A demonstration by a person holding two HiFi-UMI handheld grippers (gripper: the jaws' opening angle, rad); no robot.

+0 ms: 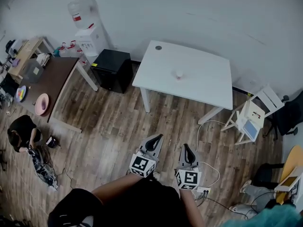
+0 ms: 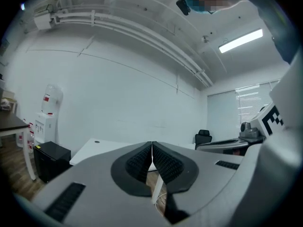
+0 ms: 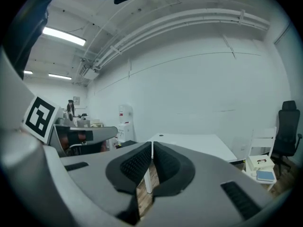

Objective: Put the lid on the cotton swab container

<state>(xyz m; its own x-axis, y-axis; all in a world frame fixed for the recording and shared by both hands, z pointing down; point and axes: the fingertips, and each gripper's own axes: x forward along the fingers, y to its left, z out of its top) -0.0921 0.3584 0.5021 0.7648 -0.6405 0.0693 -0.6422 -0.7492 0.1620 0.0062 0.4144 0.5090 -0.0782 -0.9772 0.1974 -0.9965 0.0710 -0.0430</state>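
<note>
A small whitish container (image 1: 178, 74) stands near the middle of the white table (image 1: 199, 86), far ahead of me in the head view; I cannot make out a lid. My left gripper (image 1: 156, 138) and my right gripper (image 1: 186, 148) hang side by side over the wooden floor, well short of the table. In the left gripper view the left gripper (image 2: 152, 144) has its ribbed pads pressed together with nothing between them. The right gripper (image 3: 152, 144) in its own view is shut the same way and empty. Both point roughly level toward the table.
A black cabinet (image 1: 112, 70) stands left of the table, with a water dispenser (image 1: 90, 32) behind it. A brown table (image 1: 52, 82) with a pink plate (image 1: 41, 103) is at the left, and a person (image 1: 21, 132) crouches by it. A white chair (image 1: 251, 115) stands right. Cables (image 1: 208, 167) lie on the floor.
</note>
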